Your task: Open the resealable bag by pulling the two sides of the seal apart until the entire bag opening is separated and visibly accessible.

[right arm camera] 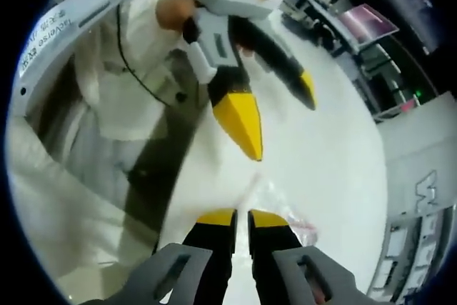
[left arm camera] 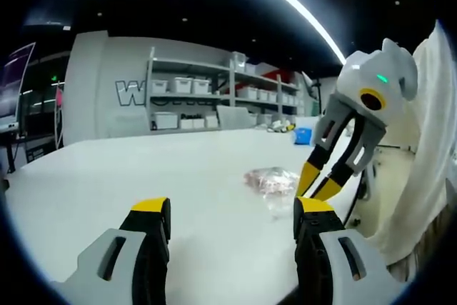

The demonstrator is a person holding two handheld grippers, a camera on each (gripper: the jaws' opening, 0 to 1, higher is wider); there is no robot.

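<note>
Your left gripper is wide open and holds nothing. The bag lies on the white table just ahead. Your right gripper is nearly closed, its tips right by the bag's edge; you can't tell if it pinches it.

White-clad person with two grey grippers

Both grippers have grey slotted bodies, black jaws, yellow tips; white sleeve beside them.

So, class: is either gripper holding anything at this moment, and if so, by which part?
Left gripper: open, nothing held. Right gripper: jaws nearly shut at the bag's edge; whether they pinch it cannot be told.
</note>
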